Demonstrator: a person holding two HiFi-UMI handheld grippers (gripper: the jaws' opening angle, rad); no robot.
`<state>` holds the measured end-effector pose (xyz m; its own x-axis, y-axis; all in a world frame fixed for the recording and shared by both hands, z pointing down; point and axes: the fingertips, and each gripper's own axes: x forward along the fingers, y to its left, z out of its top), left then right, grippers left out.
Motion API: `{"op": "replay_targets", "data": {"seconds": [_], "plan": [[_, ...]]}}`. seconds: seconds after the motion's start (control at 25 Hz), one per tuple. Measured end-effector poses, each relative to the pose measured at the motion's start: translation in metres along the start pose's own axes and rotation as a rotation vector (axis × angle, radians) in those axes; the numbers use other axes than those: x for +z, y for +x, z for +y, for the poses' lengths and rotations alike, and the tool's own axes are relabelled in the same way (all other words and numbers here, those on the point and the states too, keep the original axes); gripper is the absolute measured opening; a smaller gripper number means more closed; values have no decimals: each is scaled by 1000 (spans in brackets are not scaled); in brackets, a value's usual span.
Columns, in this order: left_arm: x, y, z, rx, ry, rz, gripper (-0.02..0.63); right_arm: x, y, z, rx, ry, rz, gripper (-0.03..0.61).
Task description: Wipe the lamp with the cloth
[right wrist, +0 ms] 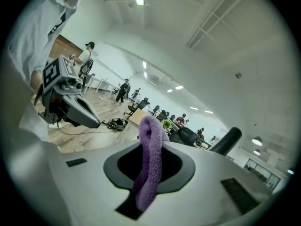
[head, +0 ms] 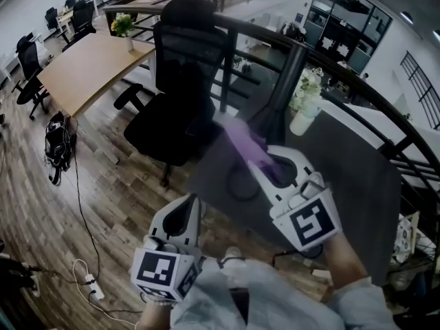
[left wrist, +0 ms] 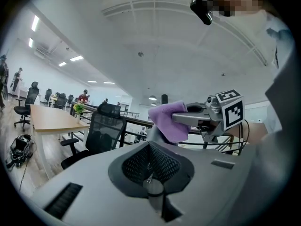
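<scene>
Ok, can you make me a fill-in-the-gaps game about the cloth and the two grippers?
1. The cloth is ____ in colour.
2. The cloth is pinched by the ____ hand-held gripper.
3. The left hand-held gripper is shut and holds ____ at all.
4. The office chair on the wooden floor is ____ in colour.

Missing words: purple; right; nothing; black.

Grey left gripper, right gripper, checker-marked cubes; sleeves seemingly pale.
</scene>
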<state>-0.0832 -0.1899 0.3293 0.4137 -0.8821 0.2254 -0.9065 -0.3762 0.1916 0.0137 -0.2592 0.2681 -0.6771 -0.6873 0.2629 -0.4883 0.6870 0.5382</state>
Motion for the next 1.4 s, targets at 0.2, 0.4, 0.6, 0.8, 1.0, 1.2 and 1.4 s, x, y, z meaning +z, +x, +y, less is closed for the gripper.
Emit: {"op": "replay_targets", "data": {"seconds": [0.2,0.4,0.6,0.8,1.0,1.2,1.4], "plan": [[7,3,-4,-20,17,-6,0,7,8,-26,-58,-163,20,52],[10,6,-11,-47,42,-4,0,12,24,-42,-96,-371,52,52],[11,6,-16,-65,63,-4,0,21,42,-56,-109,-530,72,52],[13,5,-20,-66,65,-3,0,26,63,-60,-42,-825,142,52],[13,3,-19,-64,55,-18,0,18,90,-48,95,-1081,216,52],[10,1,-16,-53,51,6,0,1,104,-16,223,-1169,231,51],[8,3,-14,-54,44,18,0,-22,96,7,290,-1243,247,51]]}}
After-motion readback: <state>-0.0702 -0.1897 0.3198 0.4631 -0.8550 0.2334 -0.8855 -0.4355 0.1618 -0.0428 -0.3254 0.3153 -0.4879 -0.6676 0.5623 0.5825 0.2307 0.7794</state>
